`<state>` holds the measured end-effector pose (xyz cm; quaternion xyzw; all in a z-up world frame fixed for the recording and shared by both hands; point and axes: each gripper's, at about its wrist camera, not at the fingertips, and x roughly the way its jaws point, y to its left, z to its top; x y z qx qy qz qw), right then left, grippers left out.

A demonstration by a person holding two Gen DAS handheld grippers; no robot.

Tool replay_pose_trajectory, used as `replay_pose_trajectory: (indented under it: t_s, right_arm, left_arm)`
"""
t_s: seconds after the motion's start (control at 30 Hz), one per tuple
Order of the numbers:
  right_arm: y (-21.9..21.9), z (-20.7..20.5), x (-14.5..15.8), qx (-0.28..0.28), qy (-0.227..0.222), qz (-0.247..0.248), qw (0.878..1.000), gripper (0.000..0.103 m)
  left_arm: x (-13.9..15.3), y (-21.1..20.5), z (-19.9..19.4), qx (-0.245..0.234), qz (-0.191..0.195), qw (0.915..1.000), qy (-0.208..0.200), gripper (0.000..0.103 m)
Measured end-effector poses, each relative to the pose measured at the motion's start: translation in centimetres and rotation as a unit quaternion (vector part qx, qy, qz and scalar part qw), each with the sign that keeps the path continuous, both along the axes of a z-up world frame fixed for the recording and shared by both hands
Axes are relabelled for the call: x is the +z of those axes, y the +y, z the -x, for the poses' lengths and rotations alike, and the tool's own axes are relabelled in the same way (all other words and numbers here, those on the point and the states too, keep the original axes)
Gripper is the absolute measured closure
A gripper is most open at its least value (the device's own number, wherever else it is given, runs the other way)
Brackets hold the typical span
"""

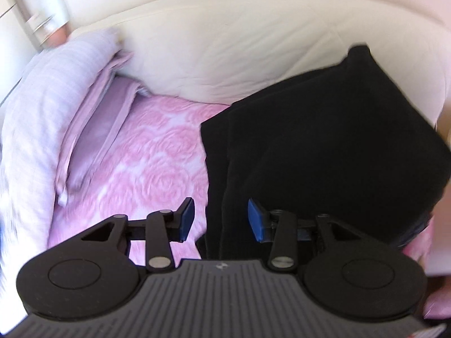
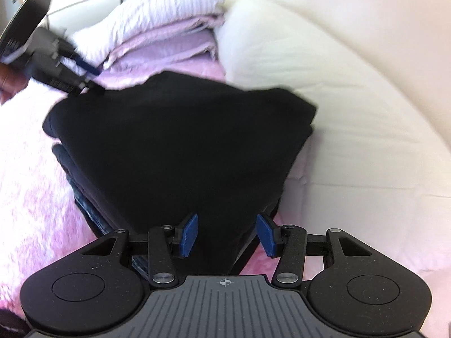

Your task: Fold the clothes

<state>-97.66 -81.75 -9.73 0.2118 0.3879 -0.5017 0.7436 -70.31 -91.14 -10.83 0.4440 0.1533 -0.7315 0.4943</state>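
Observation:
A folded black garment [image 1: 324, 140] [image 2: 183, 140] lies on the pink bedspread [image 1: 155, 169], with a dark denim layer [image 2: 84, 205] showing under its edge. My left gripper [image 1: 221, 219] hovers open over the garment's left edge, and pink bedspread shows between its left pad and the cloth. In the right wrist view the left gripper [image 2: 84, 76] appears blurred by the garment's far left corner. My right gripper [image 2: 228, 235] stands open over the near end of the stack. Black cloth fills the gap below its blue pads [image 2: 190, 235], whose inner faces stay bare.
A large cream pillow [image 1: 239, 50] [image 2: 338, 84] runs along the far side of the bed. Folded lilac and striped bedding [image 1: 42, 98] [image 2: 157, 14] is piled at the far left. A person's hand [image 2: 8, 84] holds the left gripper.

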Motion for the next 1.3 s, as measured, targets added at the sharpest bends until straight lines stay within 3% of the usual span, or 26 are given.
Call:
replay_pose_trajectory:
  t_s: [0.07,0.13,0.17,0.27,0.37,0.4,0.47,0.77,1.1,1.3]
  right_arm:
    - [1.8,-0.2,0.9,-0.026,-0.001,0.01,1.0,0.05]
    - [4.2,-0.9,1.5,-0.07,0.009,0.023,0.997,0.012]
    - [5.6,-1.5,1.7,-0.093,0.014,0.034,0.995,0.01]
    - [9.1,-3.5,2.5,-0.134,0.008,0.025,0.991,0.01]
    - [12.7,-5.3,2.8,-0.157,-0.022,0.007,0.987,0.01]
    - [13.7,-5.9,2.9,-0.163,-0.03,0.003,0.986,0.01]
    - [15.5,-7.0,3.3,-0.174,-0.044,-0.007,0.984,0.01]
    - [22.5,-10.9,5.3,-0.192,-0.067,-0.014,0.979,0.01]
    - [24.8,-11.5,7.4,-0.176,-0.069,0.0,0.982,0.01]
    - [25.4,-10.9,7.1,-0.187,-0.085,-0.009,0.979,0.01]
  left_arm:
    - [0.8,2.5,-1.2,0.023,-0.001,0.9995,0.022,0.063]
    - [1.4,5.3,-2.3,0.038,-0.006,0.9984,0.041,0.059]
    - [1.6,6.8,-2.9,0.043,-0.009,0.9978,0.049,0.055]
    - [2.3,11.4,-4.5,0.055,-0.018,0.9958,0.07,0.039]
    - [2.8,15.8,-5.9,0.058,-0.023,0.995,0.079,0.034]
    - [2.9,17.3,-6.3,0.058,-0.024,0.9948,0.08,0.023]
    - [3.2,19.9,-6.9,0.061,-0.022,0.9943,0.084,0.016]
    - [4.6,28.6,-8.3,0.074,-0.01,0.9925,0.097,0.014]
    - [6.5,30.9,-6.6,0.076,-0.007,0.9936,0.084,0.013]
    - [6.9,31.2,-6.1,0.092,0.0,0.9919,0.087,0.016]
